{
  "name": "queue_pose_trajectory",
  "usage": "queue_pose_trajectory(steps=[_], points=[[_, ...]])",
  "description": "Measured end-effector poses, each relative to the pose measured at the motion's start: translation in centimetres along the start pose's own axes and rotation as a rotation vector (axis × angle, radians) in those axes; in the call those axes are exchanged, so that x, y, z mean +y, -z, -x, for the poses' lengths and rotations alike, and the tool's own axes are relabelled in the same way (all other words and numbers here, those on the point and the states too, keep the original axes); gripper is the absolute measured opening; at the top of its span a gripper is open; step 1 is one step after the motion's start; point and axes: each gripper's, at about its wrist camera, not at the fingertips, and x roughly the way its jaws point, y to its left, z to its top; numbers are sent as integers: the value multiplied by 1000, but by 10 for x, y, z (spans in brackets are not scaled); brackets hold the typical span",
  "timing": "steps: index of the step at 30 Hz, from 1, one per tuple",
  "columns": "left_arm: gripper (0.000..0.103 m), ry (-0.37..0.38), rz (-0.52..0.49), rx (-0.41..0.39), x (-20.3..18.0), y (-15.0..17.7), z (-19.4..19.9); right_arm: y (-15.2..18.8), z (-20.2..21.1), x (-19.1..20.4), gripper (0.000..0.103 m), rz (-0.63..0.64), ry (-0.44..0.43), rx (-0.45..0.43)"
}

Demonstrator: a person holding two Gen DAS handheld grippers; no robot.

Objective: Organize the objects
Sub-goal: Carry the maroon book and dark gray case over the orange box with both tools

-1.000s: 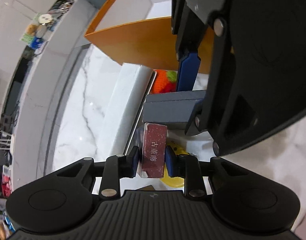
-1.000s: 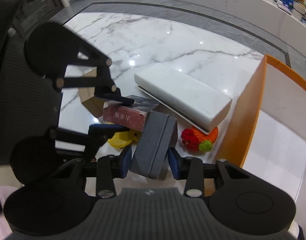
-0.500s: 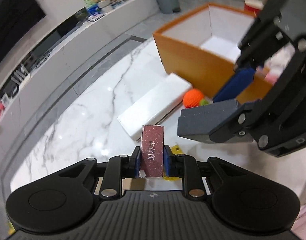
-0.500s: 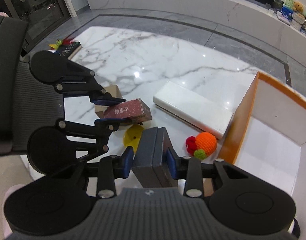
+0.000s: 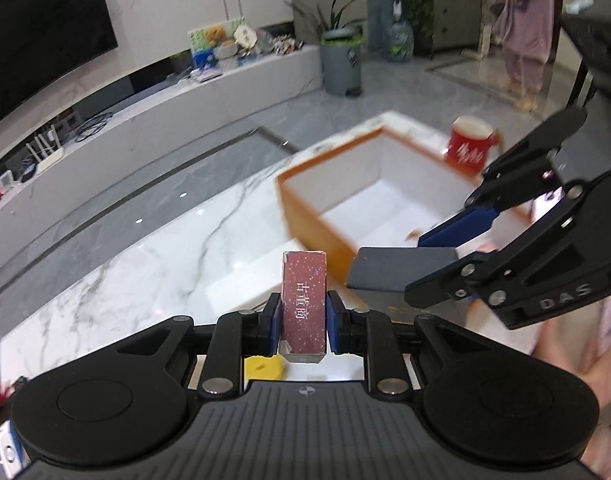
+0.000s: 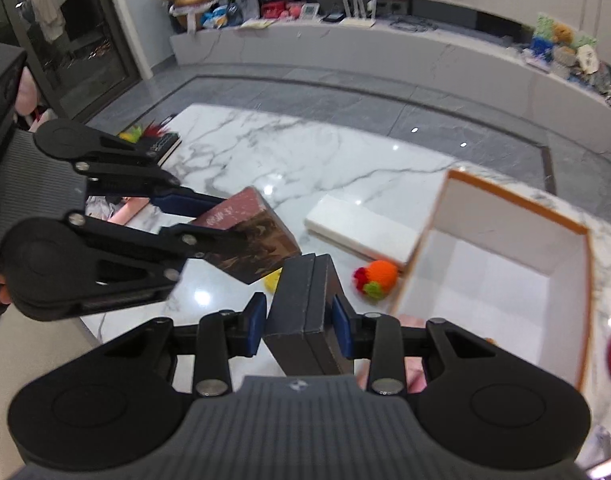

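Red box [image 5: 304, 300] is pinched upright in the left claw [image 5: 301, 322], blue pads tight on both its long sides, white characters on the face toward the camera. That's the left wrist view. It's held up off the marble table [image 5: 145, 272]. Just under the claw and a bit left there's a yellow thing [image 5: 263, 366] on the table, mostly hidden. Ahead and right of the claw sits the orange bin [image 5: 317, 224], white inside, kinda blurry. A red mug [image 5: 467, 146] is past the bin's far edge. The right claw [image 5: 437, 252] comes in from the right side, clamped on a grey box [image 5: 401, 274], which hangs just right of the red box, between it and the bin's near wall. A white block [image 5: 241, 284] lies on the table right ahead of the left claw, partly behind the red box.

Right wrist view now: the right claw [image 6: 301, 324] has the grey box [image 6: 305, 312] squeezed between its pads, the box standing on edge with a seam running down its middle. Left of it and slightly ahead, the left claw [image 6: 197, 220] holds the red box [image 6: 249, 240] tilted, its corner close to the grey box's top; can't tell if they touch. The orange bin [image 6: 513, 204] is ahead on the right. A knitted orange ball [image 6: 379, 276] lies just ahead of the claw, near the bin's left wall, with the white block [image 6: 357, 228] right behind it. The yellow thing [image 6: 272, 280] peeks out between the two boxes.
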Motion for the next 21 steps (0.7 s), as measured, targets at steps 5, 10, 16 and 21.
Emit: queue_pose_trajectory(steps=[5, 10, 16, 21], points=[[25, 76, 36, -53, -23, -26, 3, 14, 38, -26, 38, -36, 54, -49], [25, 118, 70, -57, -42, -47, -16, 29, 56, -63, 38, -105, 111, -64], [25, 153, 80, -36, -59, -63, -58, 36, 59, -111, 38, -205, 167, -75], [25, 101, 1, 4, -72, -71, -102, 34, 34, -146, 38, -294, 155, -64]])
